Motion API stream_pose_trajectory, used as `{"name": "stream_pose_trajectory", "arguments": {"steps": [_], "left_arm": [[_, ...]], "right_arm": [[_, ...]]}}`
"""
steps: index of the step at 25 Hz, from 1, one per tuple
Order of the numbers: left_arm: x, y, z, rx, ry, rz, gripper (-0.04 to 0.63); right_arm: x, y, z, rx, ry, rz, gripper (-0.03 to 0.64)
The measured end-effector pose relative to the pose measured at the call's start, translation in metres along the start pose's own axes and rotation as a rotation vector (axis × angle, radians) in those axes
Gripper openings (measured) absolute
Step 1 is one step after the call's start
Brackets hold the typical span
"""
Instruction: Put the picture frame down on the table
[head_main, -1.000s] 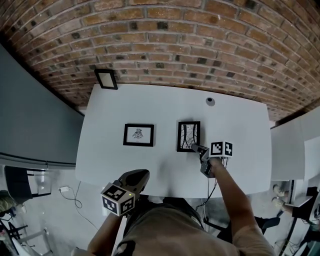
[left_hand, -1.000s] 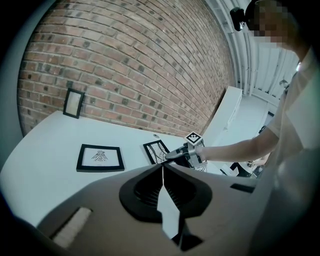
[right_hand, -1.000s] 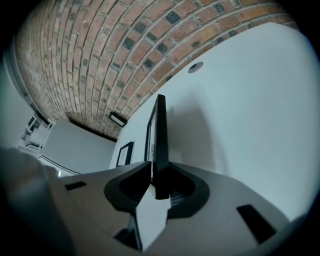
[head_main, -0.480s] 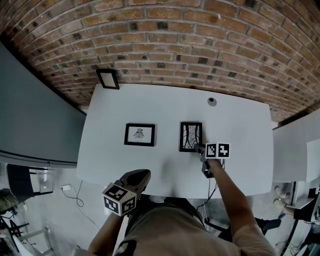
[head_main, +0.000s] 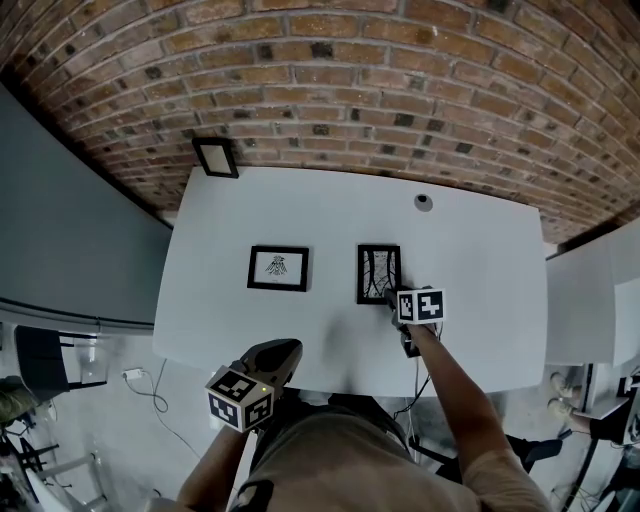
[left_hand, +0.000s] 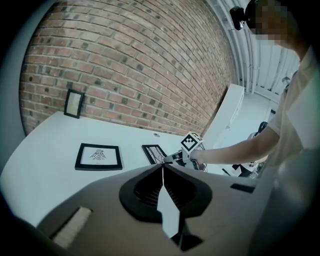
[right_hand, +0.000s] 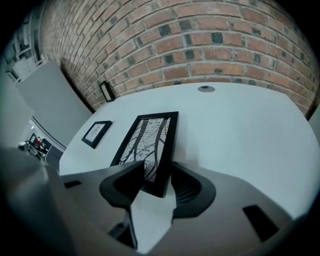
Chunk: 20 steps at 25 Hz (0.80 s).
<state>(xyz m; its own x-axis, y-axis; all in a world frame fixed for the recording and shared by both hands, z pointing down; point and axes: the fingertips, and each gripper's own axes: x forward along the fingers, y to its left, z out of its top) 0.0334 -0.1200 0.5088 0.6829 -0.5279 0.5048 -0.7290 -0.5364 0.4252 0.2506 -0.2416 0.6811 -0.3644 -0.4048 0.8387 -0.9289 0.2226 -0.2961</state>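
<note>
From the head view, your right gripper (head_main: 391, 296) is at the near end of the picture frame (head_main: 379, 273). The frame lies around the middle of the white counter (head_main: 480, 250), well apart from the bird-print frame (head_main: 278, 268) to its left. Your left gripper (head_main: 288, 348) hovers at the counter's near edge, away from both frames.

In the left gripper view, its fingers (left_hand: 145, 189) are pressed together with nothing between them.

In the right gripper view, your fingers (right_hand: 189, 186) stand spread and have just been opening, with the picture frame's near corner between them. The frame looks released, though I cannot tell whether that corner rests fully on the counter. The danger, as I judge it, lies in pulling away. The corner sits deep between the fingers, so a sideways or twisting retreat could catch the frame's edge and drag or spin it. If that end is raised, it could drop with a knock. Back straight out along the frame's length.
</note>
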Motion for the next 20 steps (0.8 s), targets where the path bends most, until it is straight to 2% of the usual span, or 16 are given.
{"name": "stream_pose_trajectory", "arguments": {"steps": [7,20], "left_arm": [[-0.0002,-0.0017,-0.0021,0.0,0.001,0.002,0.009],[-0.0068,0.0002,-0.0035,-0.006,-0.013,0.004,0.009]], "right_arm": [[0.0003,0.0004,-0.0005,-0.016,-0.011,-0.029,0.158],[-0.0006,-0.0002,-0.0005,0.017,-0.03,-0.045,0.158]]}}
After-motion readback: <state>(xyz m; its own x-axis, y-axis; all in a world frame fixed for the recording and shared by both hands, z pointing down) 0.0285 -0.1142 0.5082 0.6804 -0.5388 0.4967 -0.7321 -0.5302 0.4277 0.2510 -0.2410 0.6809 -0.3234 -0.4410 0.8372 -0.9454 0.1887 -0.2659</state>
